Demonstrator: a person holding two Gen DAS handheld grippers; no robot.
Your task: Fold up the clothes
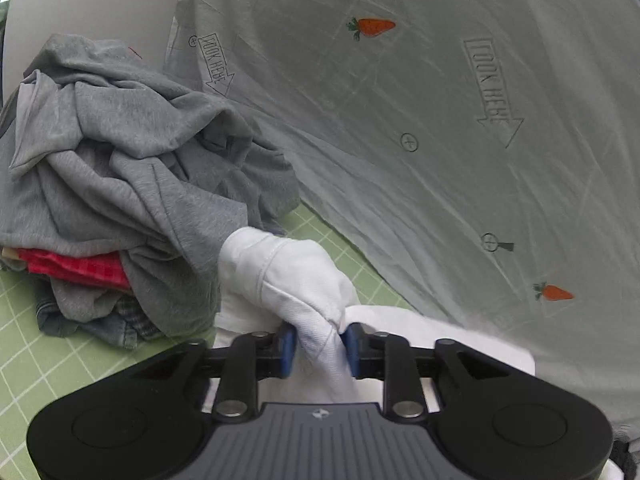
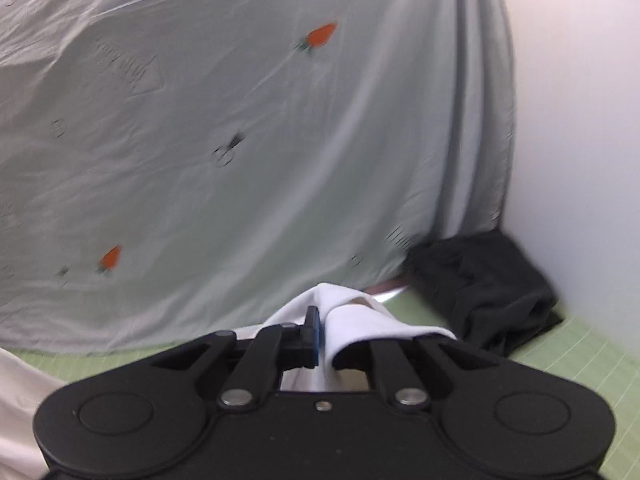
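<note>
A white garment is bunched between the blue pads of my left gripper, which is shut on it just above the green grid mat. In the right wrist view my right gripper is shut on another part of the white garment; the cloth drapes over and hides the right finger. More white cloth lies at the lower left of that view.
A pile of crumpled clothes, grey on top with red and denim beneath, sits left of my left gripper. A pale sheet with carrot prints hangs behind. A folded black garment lies on the mat at the right, by the white wall.
</note>
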